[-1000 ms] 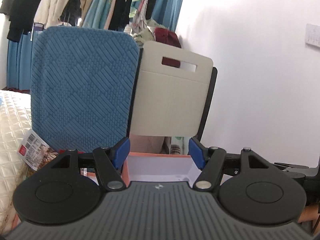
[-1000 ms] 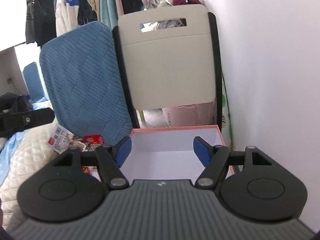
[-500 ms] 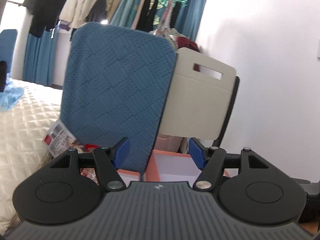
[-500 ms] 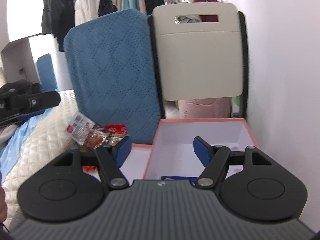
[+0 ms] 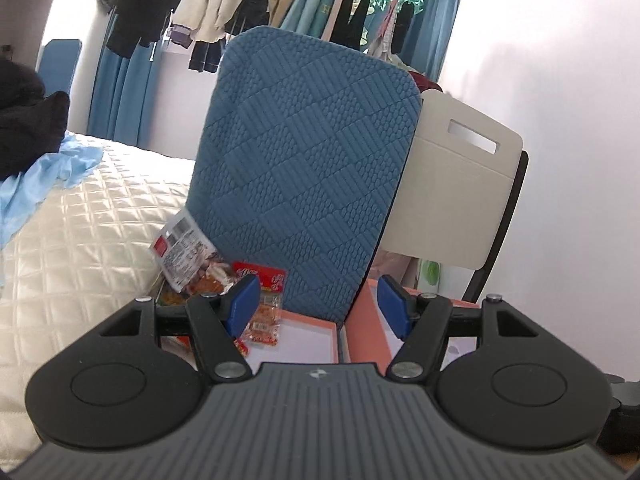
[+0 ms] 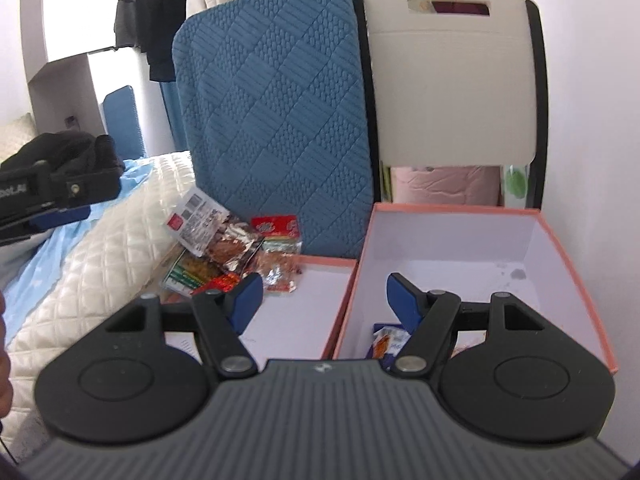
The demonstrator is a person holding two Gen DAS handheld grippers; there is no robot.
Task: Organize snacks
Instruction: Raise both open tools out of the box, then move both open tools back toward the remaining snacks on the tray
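Observation:
A pile of snack packets (image 6: pixel 236 248) lies at the far left of a shallow orange-rimmed lid (image 6: pixel 316 262); the pile also shows in the left wrist view (image 5: pixel 224 276). Beside it stands a deeper orange box (image 6: pixel 560 256) with a blue snack packet (image 6: pixel 386 340) on its floor. My right gripper (image 6: pixel 322 296) is open and empty, above the wall between lid and box. My left gripper (image 5: pixel 316 304) is open and empty, low in front of the lid (image 5: pixel 308 318), to the right of the snack pile.
A blue quilted cushion (image 6: pixel 280 112) and a beige chair back (image 6: pixel 452 80) stand behind the boxes. A cream quilted bed (image 5: pixel 80 220) lies to the left. A white wall (image 6: pixel 592 80) closes the right side. Clothes (image 5: pixel 224 4) hang behind.
Both grippers have swung left and pulled back a little. The snack pile and the shallow lid have come into fuller view. Both stay open and empty.

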